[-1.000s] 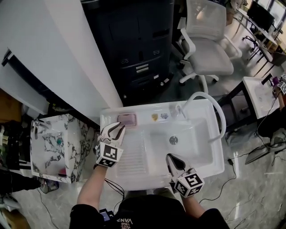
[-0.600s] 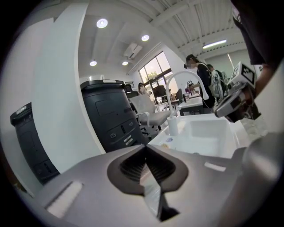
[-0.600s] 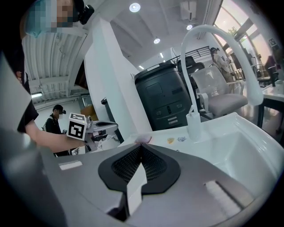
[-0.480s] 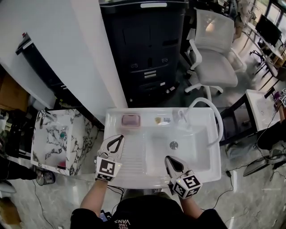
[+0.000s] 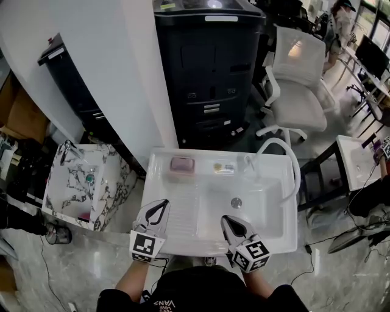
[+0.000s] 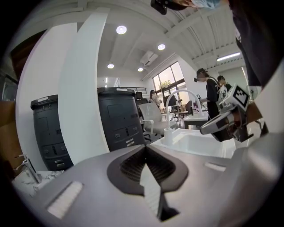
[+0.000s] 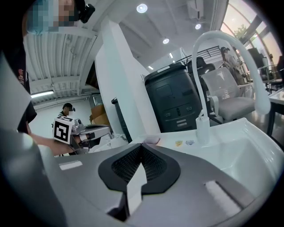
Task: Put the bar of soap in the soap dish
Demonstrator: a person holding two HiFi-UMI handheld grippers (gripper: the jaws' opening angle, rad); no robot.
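Soap [image 5: 182, 163], a pink bar, lies in its small pink dish [image 5: 172, 166] at the white sink's [image 5: 183, 246] back edge. Left tool [image 5: 161, 206] has backed away, shut and empty. Job looks done.

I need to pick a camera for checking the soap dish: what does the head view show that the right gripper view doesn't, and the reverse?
Only the head view: the sink's drain, the marble basin at the left, and the pink soap dish from above. Only the right gripper view: the right gripper up close, its jaws closed with nothing between them, and the ceiling lights. Both: the arched faucet, black cabinet, white chair and left gripper. The gripper view catches at most a sliver of the dish.
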